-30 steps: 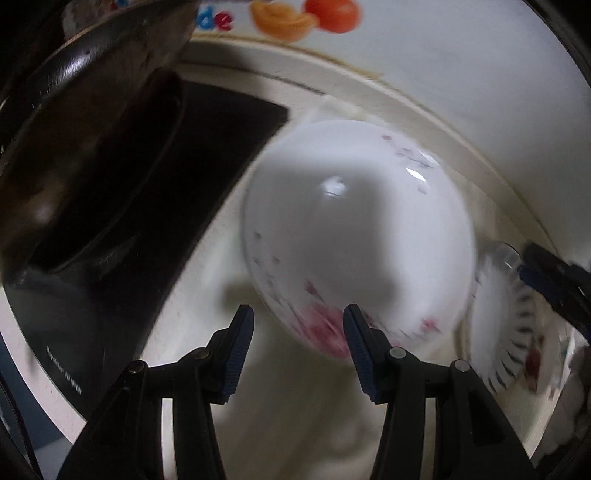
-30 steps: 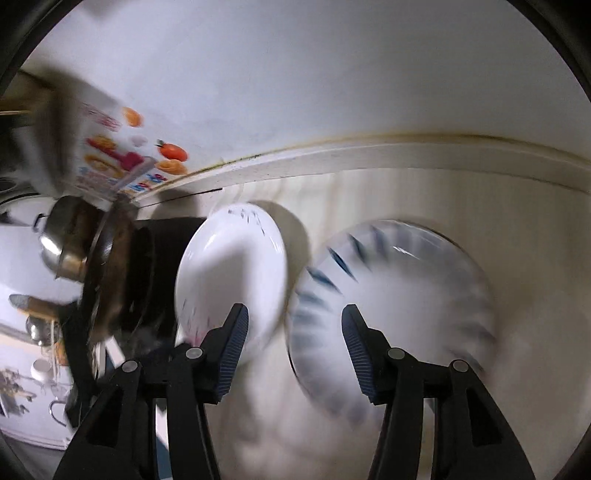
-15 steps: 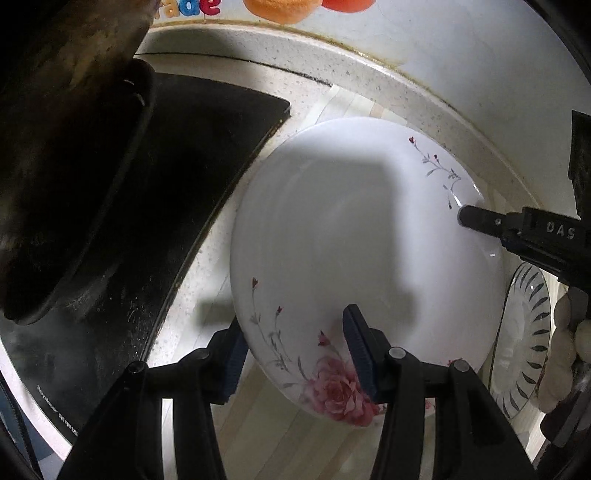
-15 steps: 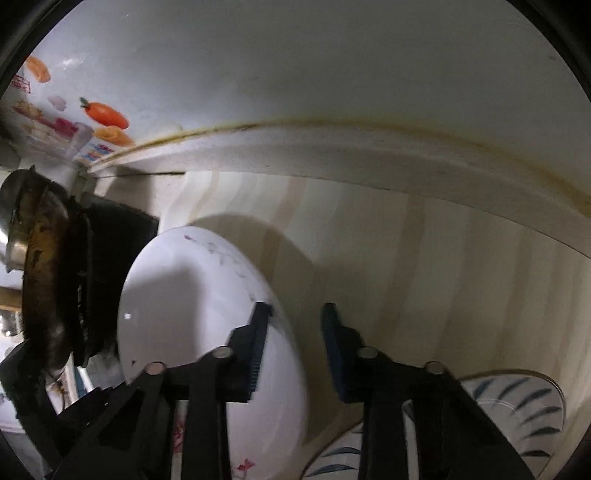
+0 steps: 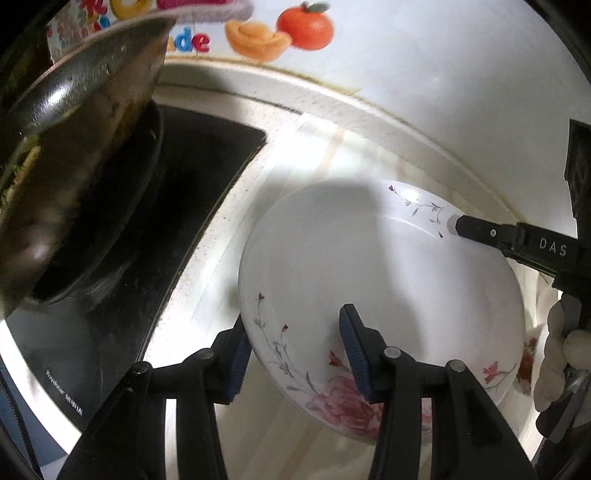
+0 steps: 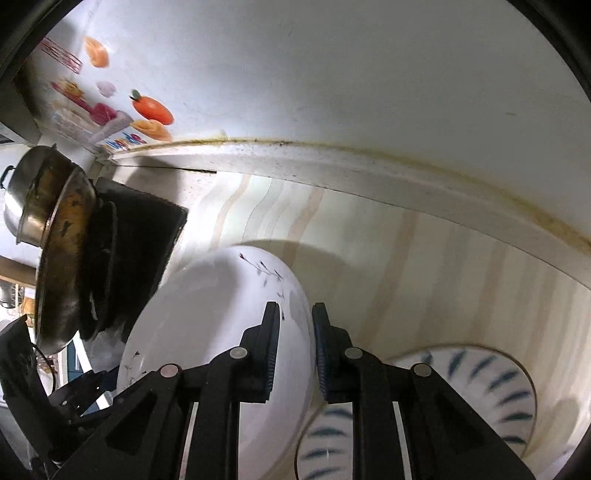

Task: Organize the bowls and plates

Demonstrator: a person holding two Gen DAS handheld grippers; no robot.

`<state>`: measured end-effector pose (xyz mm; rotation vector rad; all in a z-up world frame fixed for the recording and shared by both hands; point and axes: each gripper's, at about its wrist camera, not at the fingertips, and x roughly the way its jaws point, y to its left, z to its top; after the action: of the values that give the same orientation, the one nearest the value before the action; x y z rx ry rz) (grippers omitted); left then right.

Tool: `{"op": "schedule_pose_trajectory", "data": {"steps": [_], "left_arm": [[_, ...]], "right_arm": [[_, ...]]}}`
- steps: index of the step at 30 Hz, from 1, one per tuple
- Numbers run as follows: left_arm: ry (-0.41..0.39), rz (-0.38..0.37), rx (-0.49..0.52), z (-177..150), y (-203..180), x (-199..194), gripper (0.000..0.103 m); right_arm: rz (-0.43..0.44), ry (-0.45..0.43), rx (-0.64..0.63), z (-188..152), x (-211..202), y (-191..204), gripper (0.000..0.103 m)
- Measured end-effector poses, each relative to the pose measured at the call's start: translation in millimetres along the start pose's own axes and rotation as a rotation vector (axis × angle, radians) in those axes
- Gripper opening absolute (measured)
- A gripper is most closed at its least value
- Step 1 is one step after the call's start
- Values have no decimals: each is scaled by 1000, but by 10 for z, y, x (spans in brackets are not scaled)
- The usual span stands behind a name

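Note:
A white plate with pink roses is tilted up off the counter; it also shows in the right wrist view. My right gripper is shut on its far rim, and its finger shows in the left wrist view. My left gripper is open, its fingers straddling the plate's near rim, one finger above the plate and one below. A white plate with blue stripes lies flat on the counter under and right of the right gripper.
A black stove top lies to the left with a dirty metal wok on it. A steel pot stands behind. The white wall with a fruit sticker borders the striped counter at the back.
My right gripper has closed on the rose plate's far rim and lifted it to a tilt. My left gripper has pulled back slightly, so the plate sits lower and further right in its view.

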<state>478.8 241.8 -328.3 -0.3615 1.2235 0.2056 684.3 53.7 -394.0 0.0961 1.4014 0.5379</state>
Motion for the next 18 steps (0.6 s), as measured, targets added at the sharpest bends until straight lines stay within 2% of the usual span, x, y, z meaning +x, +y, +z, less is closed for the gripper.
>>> {"op": "schedule_pose_trajectory", "data": {"steps": [5, 9, 13, 18], "left_arm": [[-34, -24, 26, -172, -188, -341, 44], [-50, -58, 55, -294, -470, -598, 44], [-59, -90, 104, -548, -740, -915, 44], [-46, -125, 171, -861, -1077, -1041, 44]], "right_arm": [[15, -36, 18, -255, -375, -88, 20], [41, -74, 45, -595, -782, -220, 20], [56, -111, 71, -1016, -1235, -360, 20], [55, -153, 95, -1672, -1817, -588, 20]]}}
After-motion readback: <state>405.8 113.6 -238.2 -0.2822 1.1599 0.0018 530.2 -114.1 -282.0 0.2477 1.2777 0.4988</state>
